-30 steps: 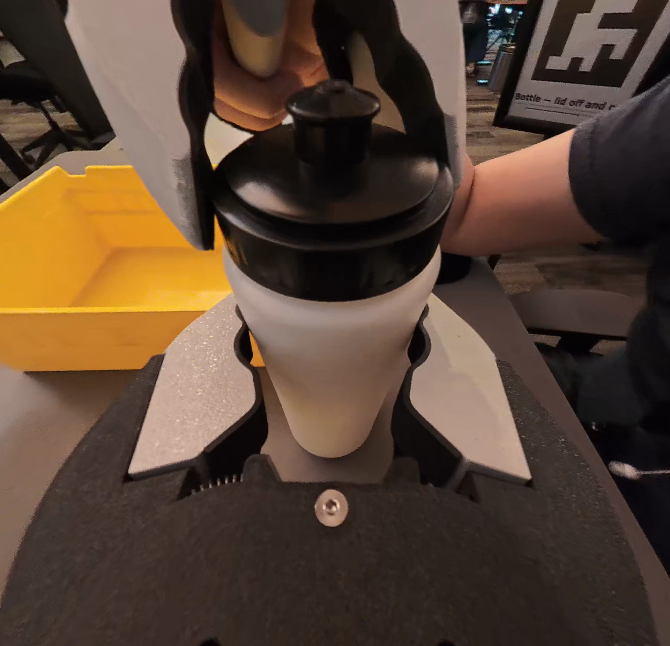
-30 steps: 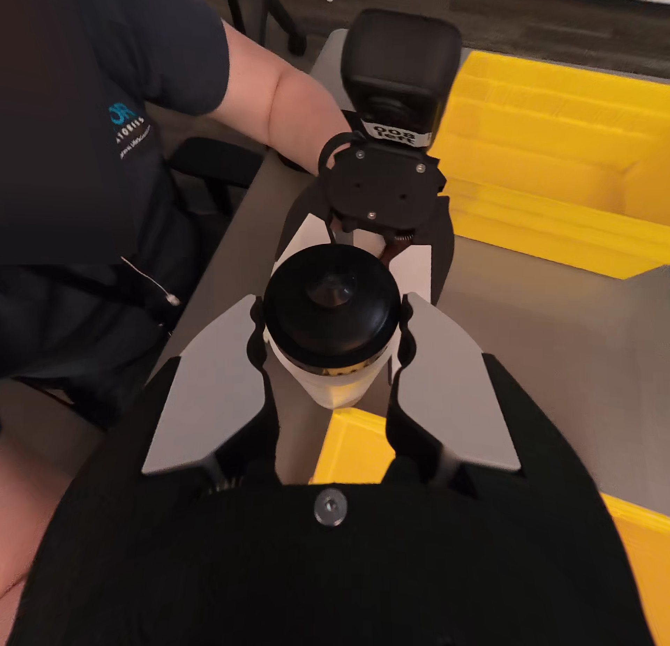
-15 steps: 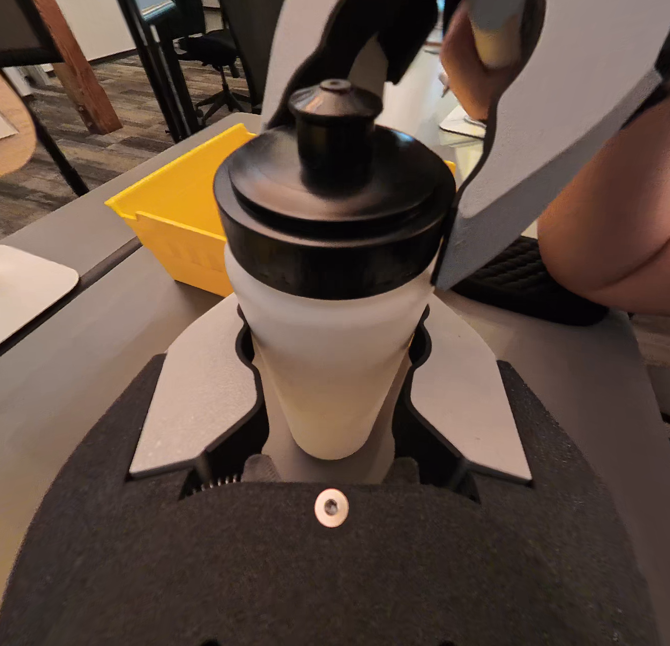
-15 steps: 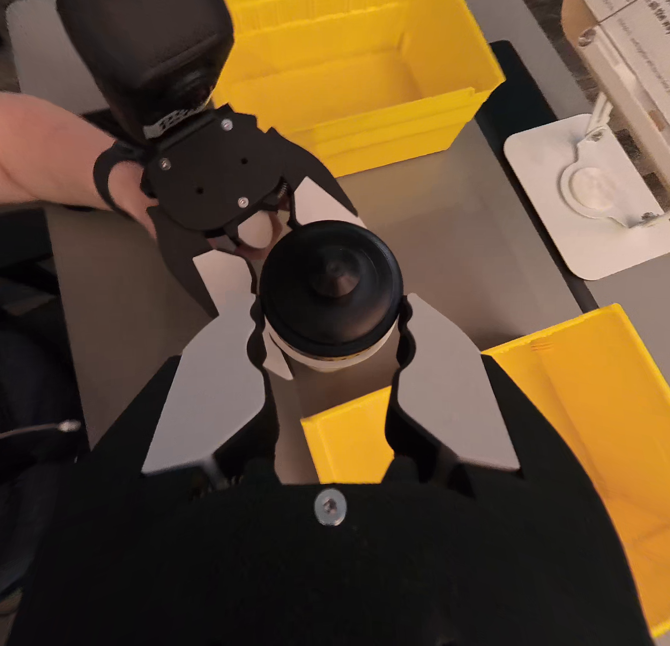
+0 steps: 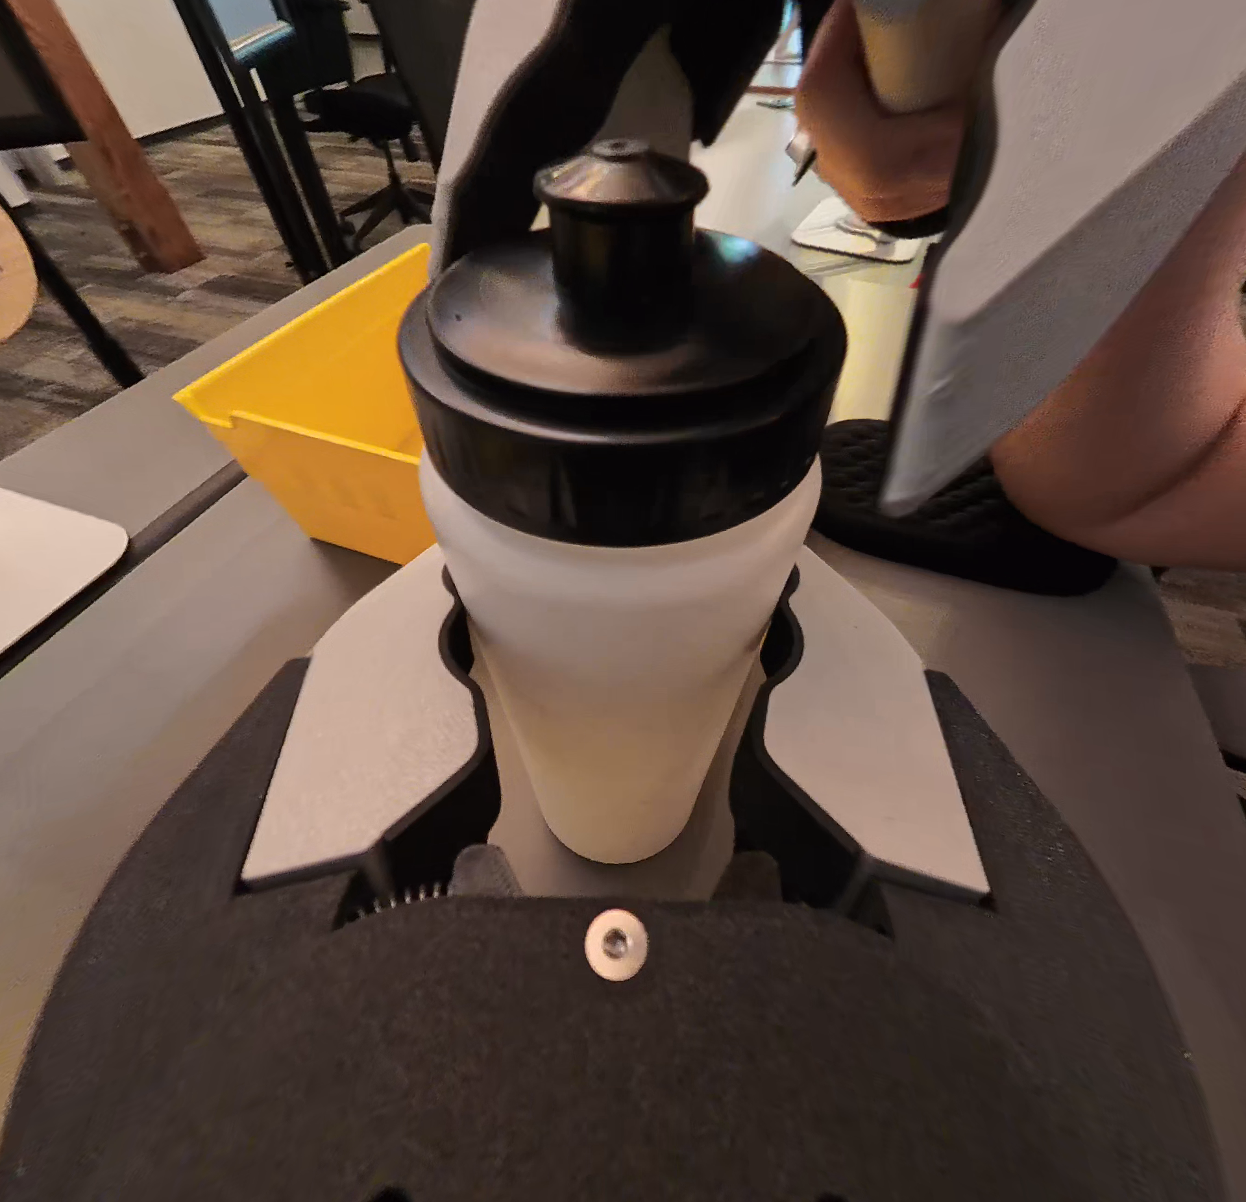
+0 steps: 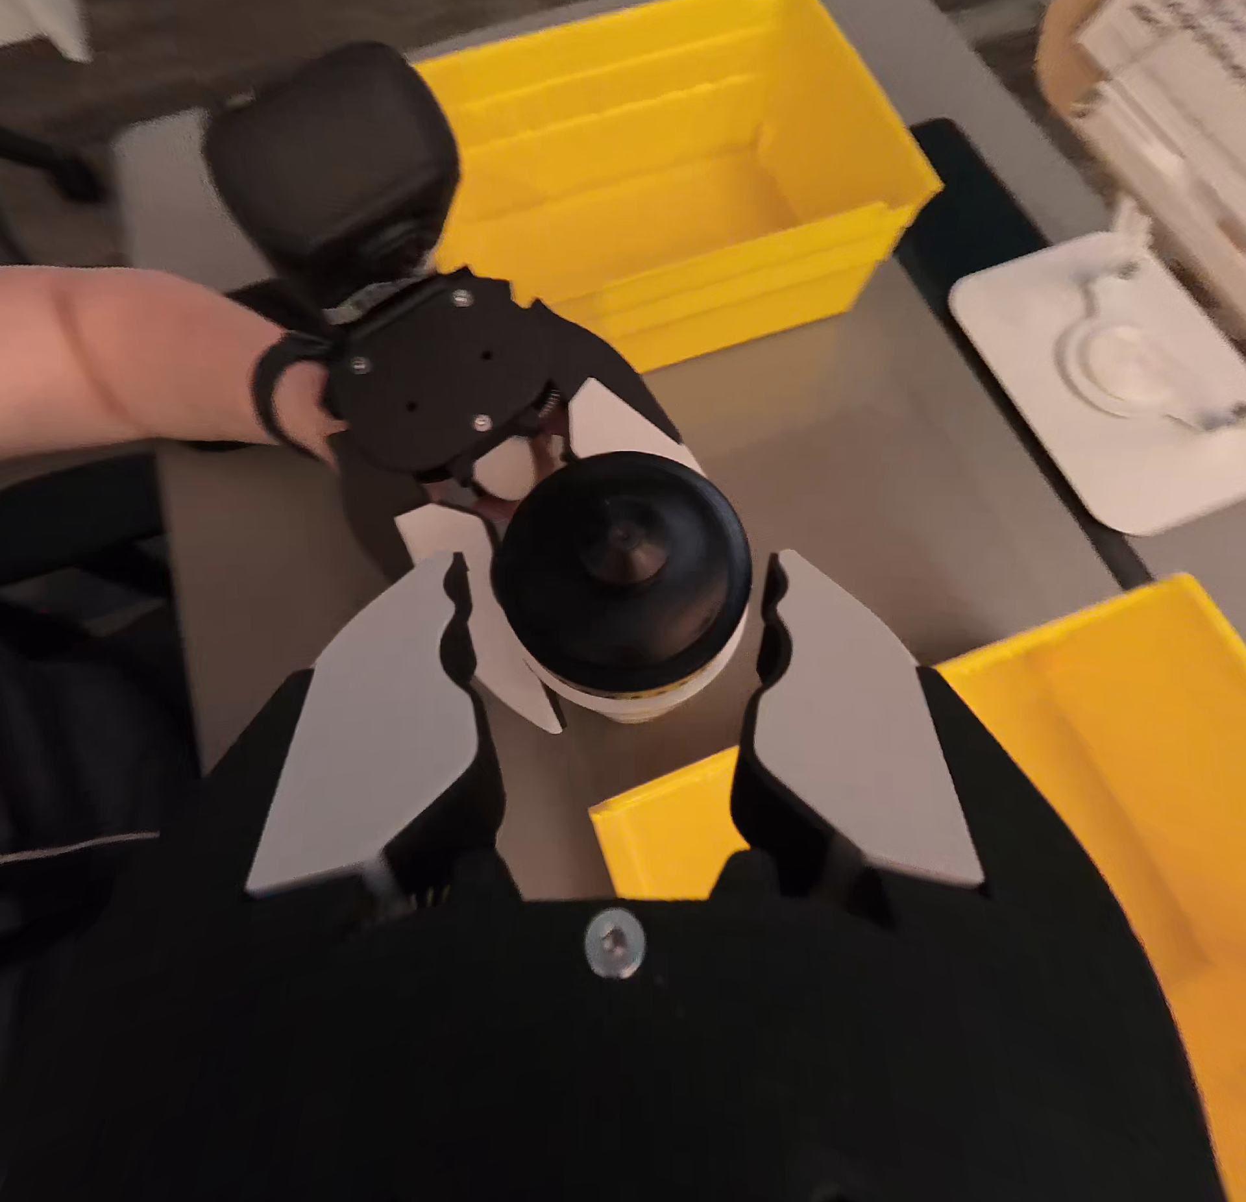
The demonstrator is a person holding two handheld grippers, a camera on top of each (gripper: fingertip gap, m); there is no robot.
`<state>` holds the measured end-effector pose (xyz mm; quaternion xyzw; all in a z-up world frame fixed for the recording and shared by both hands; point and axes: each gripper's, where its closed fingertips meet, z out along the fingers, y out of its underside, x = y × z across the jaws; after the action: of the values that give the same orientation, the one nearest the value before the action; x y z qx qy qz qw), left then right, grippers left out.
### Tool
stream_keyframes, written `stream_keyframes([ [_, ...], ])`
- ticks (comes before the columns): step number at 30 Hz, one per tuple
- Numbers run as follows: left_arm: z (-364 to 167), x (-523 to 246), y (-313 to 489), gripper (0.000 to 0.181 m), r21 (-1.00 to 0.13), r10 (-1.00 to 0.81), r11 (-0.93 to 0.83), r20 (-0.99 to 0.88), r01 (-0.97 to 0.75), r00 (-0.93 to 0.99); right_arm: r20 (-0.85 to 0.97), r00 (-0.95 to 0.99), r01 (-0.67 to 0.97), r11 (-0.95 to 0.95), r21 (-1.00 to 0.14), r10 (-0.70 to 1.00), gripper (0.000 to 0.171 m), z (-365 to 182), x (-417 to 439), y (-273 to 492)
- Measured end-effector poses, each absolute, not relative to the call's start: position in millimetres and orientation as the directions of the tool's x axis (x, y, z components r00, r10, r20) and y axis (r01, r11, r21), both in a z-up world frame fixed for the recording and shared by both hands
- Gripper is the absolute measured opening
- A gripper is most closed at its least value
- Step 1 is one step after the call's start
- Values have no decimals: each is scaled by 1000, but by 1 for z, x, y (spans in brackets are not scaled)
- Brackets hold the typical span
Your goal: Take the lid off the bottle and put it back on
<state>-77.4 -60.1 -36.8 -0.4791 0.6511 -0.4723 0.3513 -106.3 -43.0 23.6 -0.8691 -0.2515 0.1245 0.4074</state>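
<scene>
Left gripper (image 5: 620, 637) clamped white bottle (image 5: 620, 664) upright on counter (image 6: 843, 441); black lid (image 6: 620, 563) was on. Right gripper (image 6: 610, 630) was open above lid, fingers clear of it.

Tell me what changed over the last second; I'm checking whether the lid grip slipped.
The right gripper let go: its fingers, shut on the black lid before, now stand apart from it. Unchanged: the left gripper clamps the white bottle, lid on.
</scene>
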Motion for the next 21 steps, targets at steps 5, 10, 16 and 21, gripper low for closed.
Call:
stream_keyframes([
  [5, -37, -80, -69, 86, -947, -938, 124, -14, -297, -347, 48, 840, 391, -542, -744, 541, 73, 23, -107, -48],
  [10, -38, -91, -100, 86, -944, -852, 192, -25, -268, -523, 69, 574, 570, -337, -750, 816, 73, 24, -121, -78],
  [16, -38, -84, -83, 86, -943, -904, 143, -2, -300, -427, 27, 636, 464, -354, -812, 771, 86, 28, -114, -58],
  [21, -38, -79, -55, 86, -939, -962, 94, 0, -331, -273, 28, 812, 378, -487, -787, 584, 84, 28, -108, -44],
])
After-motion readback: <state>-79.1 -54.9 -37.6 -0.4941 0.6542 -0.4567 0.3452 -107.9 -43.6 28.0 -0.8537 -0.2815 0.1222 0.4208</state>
